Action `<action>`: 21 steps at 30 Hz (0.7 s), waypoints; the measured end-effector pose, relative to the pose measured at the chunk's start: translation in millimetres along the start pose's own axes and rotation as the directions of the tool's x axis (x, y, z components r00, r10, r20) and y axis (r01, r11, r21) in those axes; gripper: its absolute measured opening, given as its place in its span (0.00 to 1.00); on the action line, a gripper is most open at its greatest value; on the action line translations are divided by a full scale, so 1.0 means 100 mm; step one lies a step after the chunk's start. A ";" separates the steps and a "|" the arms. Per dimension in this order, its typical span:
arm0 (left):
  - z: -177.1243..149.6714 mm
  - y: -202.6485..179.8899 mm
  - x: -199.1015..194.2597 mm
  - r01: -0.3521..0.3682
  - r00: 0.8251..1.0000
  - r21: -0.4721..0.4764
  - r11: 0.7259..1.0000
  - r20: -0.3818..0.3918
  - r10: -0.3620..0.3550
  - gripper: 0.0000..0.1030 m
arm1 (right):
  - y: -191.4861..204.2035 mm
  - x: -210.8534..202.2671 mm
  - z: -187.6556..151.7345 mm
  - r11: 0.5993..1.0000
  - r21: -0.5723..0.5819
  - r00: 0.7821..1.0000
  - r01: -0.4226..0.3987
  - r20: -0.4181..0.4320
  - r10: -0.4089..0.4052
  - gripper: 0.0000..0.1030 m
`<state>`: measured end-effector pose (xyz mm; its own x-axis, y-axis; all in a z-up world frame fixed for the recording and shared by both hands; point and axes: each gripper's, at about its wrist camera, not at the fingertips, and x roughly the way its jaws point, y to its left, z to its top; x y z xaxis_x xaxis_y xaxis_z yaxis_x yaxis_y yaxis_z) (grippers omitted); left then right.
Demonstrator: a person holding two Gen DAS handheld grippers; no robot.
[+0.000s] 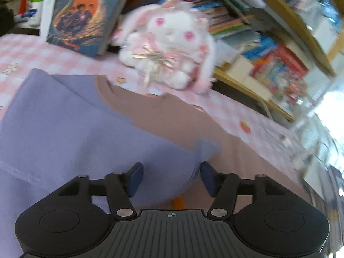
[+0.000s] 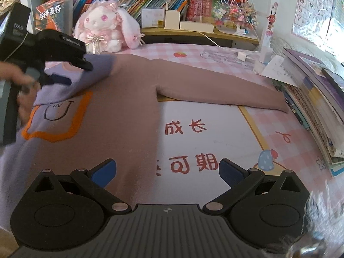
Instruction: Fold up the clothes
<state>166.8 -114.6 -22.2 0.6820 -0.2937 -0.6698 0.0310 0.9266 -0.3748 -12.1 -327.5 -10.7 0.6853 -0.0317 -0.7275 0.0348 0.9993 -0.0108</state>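
Observation:
A sweater (image 2: 129,107), half mauve and half lavender with an orange outline on its chest, lies flat on the pink checked desk mat (image 2: 279,133). Its mauve sleeve (image 2: 225,90) stretches out to the right. The lavender sleeve (image 1: 75,118) is folded across the body. My left gripper (image 1: 171,172) hangs open just above that lavender sleeve near its cuff; the pads do not press on it. From the right wrist camera the left gripper (image 2: 75,73) is at far left, held by a hand (image 2: 21,79). My right gripper (image 2: 167,169) is open over the body's right edge, gripping nothing.
A white and pink plush rabbit (image 2: 103,30) sits at the back of the mat beside an upright book (image 1: 86,15). Full bookshelves (image 2: 172,0) run behind. Books are stacked along the right edge (image 2: 318,107), and a white charger (image 2: 241,56) lies at back right.

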 end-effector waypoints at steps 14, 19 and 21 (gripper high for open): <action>-0.55 0.98 -1.26 -0.452 0.891 0.164 0.877 0.133 0.434 0.68 | 0.16 0.26 0.08 0.994 0.001 0.993 -0.106 -0.058 0.106 1.00; -0.62 1.42 -1.41 -0.487 0.873 0.002 0.873 0.043 0.487 0.67 | 0.18 0.30 0.09 0.992 0.005 0.989 -0.126 -0.083 0.126 0.95; -0.61 1.49 -1.40 -0.442 0.897 -0.026 0.897 0.013 0.443 0.67 | 0.19 0.31 0.09 0.991 0.005 0.987 -0.131 -0.091 0.131 0.85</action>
<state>31.7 50.0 -23.0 0.6346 0.1498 -0.7582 -0.2929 0.9545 -0.0565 16.9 -310.1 -27.3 0.6149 0.1010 -0.7821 -0.0517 0.9948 0.0877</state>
